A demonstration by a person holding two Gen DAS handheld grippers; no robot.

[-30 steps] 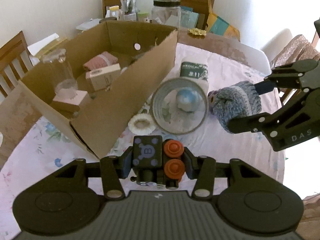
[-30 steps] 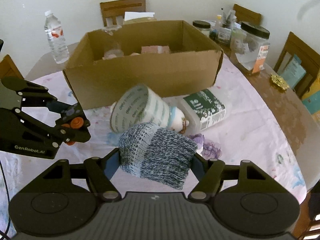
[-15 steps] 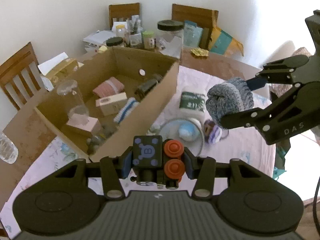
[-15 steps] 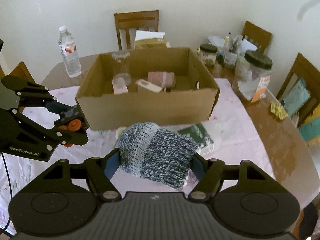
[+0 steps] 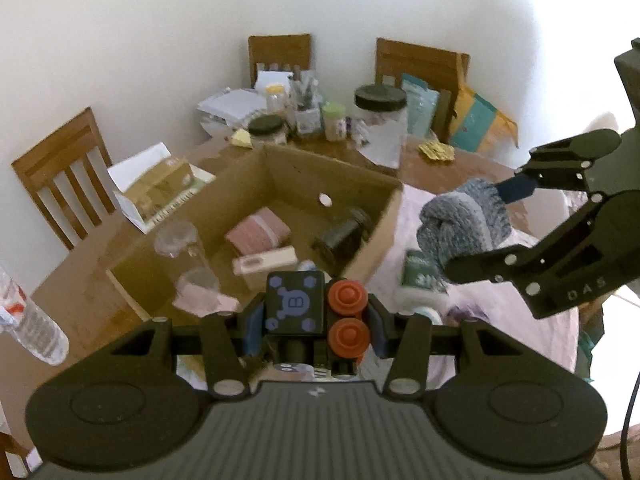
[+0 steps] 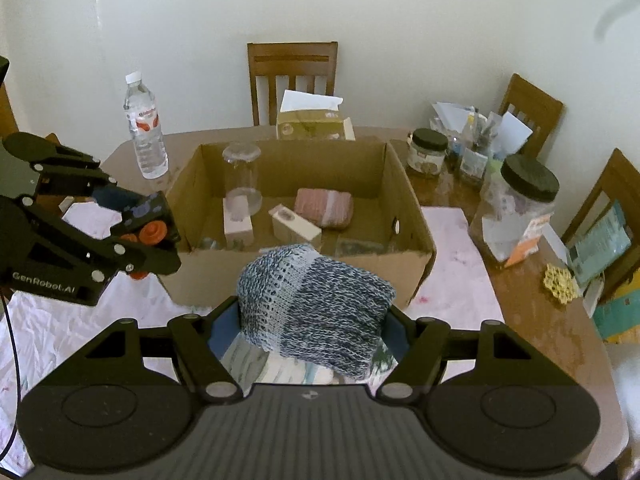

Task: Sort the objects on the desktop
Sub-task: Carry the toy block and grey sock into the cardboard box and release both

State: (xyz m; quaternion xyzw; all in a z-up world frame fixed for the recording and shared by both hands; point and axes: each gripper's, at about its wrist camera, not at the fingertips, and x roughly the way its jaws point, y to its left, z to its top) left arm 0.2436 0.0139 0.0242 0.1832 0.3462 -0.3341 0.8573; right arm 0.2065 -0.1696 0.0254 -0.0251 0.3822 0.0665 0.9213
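My left gripper (image 5: 314, 320) is shut on a small black toy block (image 5: 294, 302) with a pale blue "B" face and two orange knobs. The right wrist view shows the same gripper (image 6: 148, 228) and block (image 6: 150, 210) at the left, beside the box's near left corner. My right gripper (image 6: 310, 328) is shut on a blue-grey knitted hat (image 6: 316, 300), held just in front of the open cardboard box (image 6: 408, 276). In the left wrist view that hat (image 5: 460, 224) hangs right of the box (image 5: 360, 184). Inside lie a glass jar (image 6: 240, 176), a pink cloth roll (image 6: 324, 208) and small cartons.
A water bottle (image 6: 145, 128) stands left of the box, a tissue carton (image 6: 312, 126) behind it. Black-lidded jars (image 6: 520, 208) and a cluster of small containers crowd the right end of the wooden table (image 6: 452, 188). Chairs ring the table. A yellow doily (image 6: 560, 280) lies at the right.
Both grippers have risen with their loads and come toward the box. The views now look down into it; the tin cup and green-labelled bottle have dropped mostly out of sight.
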